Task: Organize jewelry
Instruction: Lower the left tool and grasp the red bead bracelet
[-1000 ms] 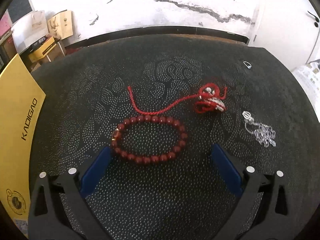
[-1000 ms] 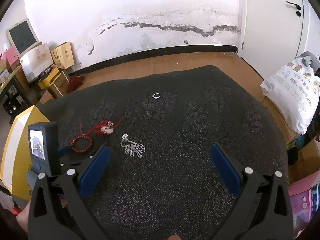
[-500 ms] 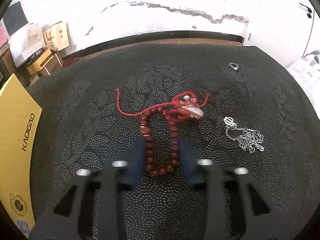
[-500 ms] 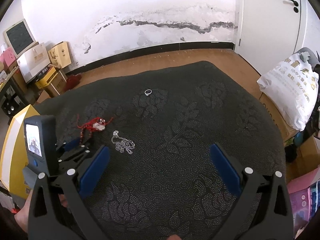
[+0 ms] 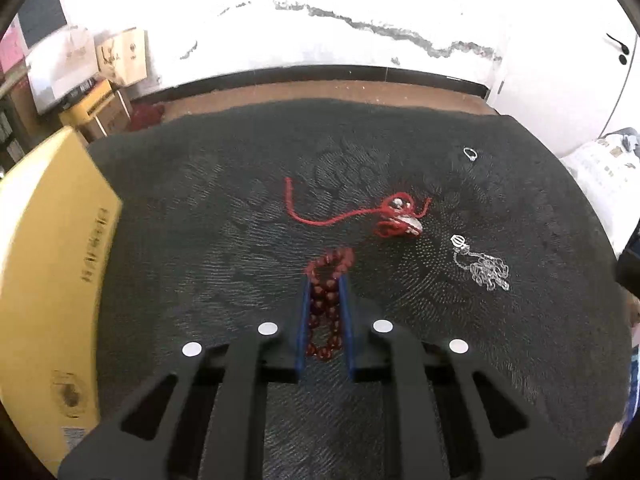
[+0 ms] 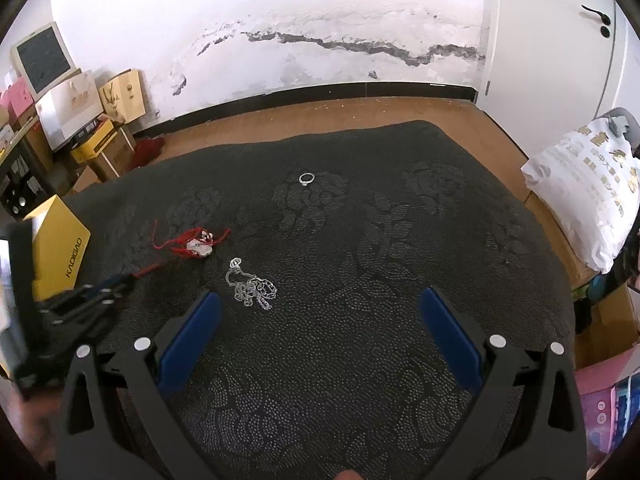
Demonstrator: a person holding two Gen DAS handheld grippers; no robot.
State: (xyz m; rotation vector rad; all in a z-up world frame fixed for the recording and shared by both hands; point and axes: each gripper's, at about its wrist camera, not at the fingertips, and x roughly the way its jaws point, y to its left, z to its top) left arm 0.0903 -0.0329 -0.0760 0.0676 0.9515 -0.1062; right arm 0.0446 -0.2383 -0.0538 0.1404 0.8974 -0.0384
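the red bead bracelet [image 5: 326,300] sits squeezed into a long narrow loop between the blue pads [image 5: 304,320] of our left gripper [image 5: 325,280], which is clamped shut on it just above the dark patterned cloth [image 5: 200,260]; its far end bulges out past the fingertips, and whether the near end touches the cloth we cannot tell. beyond it lies the red cord pendant [image 5: 396,216], its string trailing toward the left, close to the bracelet's free end but apart from it. to the right of that rests the silver chain [image 5: 482,266] in a loose heap, and farther back the small silver ring [image 5: 470,154] sits alone, well apart from everything. a yellow box [image 5: 48,264] stands at the left edge of the cloth, a likely place for the pieces, though nothing shows it is open. our right gripper [image 6: 316,320] hovers with its jaws spread wide and empty, the silver chain just ahead of its left pad. we judge the risk to be in the grip itself: round beads can roll between flat pads, so a quick swing or a slight easing could let the bracelet slip and drop. the protruding loop could also snag the red cord if we sweep forward low, dragging the pendant along. a hard squeeze may strain the elastic.
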